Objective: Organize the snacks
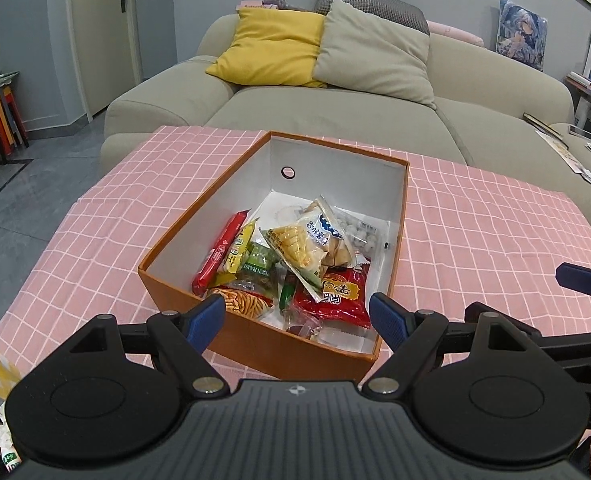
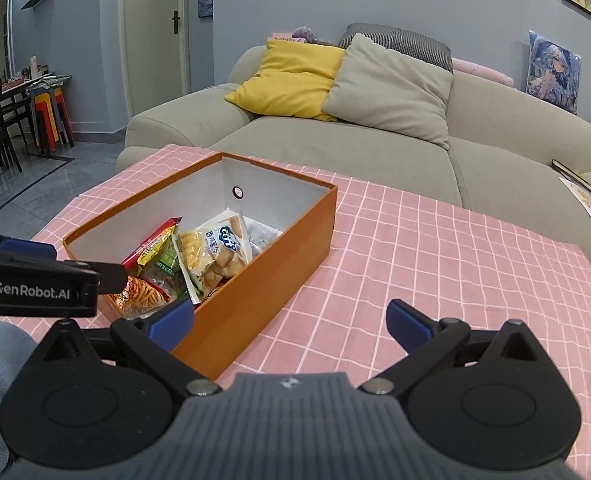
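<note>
One orange box (image 1: 263, 344) on the pink checked bench (image 1: 495, 224), open on top and white inside. Many snacks piled at its near end: a long red packet (image 1: 219, 254), a yellow packet (image 1: 237, 252), a green bag (image 1: 260, 266), a corn snack bag (image 1: 297, 250), a big red bag (image 1: 341, 294) and a bag of orange sticks (image 1: 245, 304). Both empty and spread wide: left gripper (image 1: 295, 318) over the box's near edge, right gripper (image 2: 289, 324) just beside the box.
</note>
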